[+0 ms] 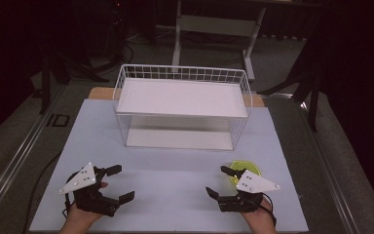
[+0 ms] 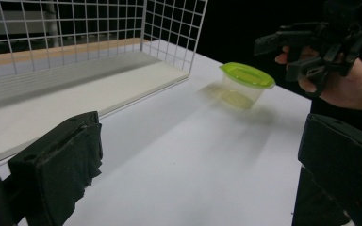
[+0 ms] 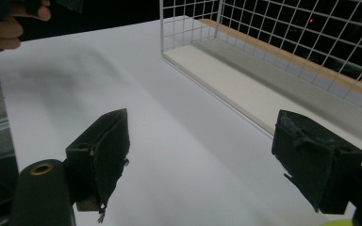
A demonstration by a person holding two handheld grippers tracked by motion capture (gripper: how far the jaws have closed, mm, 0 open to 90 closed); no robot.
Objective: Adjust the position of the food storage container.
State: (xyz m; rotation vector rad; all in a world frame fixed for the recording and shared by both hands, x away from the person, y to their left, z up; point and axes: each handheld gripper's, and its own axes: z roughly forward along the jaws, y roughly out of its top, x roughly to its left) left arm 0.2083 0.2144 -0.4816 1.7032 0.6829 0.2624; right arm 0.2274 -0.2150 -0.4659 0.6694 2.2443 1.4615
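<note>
— Tongs? Left tongs (image 1: 118,184) spread wide, empty, low over bench (image 1: 175,195). Right tongs (image 1: 222,181) likewise wide apart, gripping nothing.

— Container? Green-lidded tub (image 1: 247,171) upright on bench, just beside right tongs, in front of wire basket (image 1: 182,105).

A wire basket (image 1: 182,105) is seen in the upper middle of the high view, standing on the table (image 1: 175,180). A small tub (image 1: 247,171) is found lower right, in front of the basket. The right gripper (image 1: 222,181) is just beside the tub, and the left gripper (image 1: 119,182) is placed at lower left.
</note>
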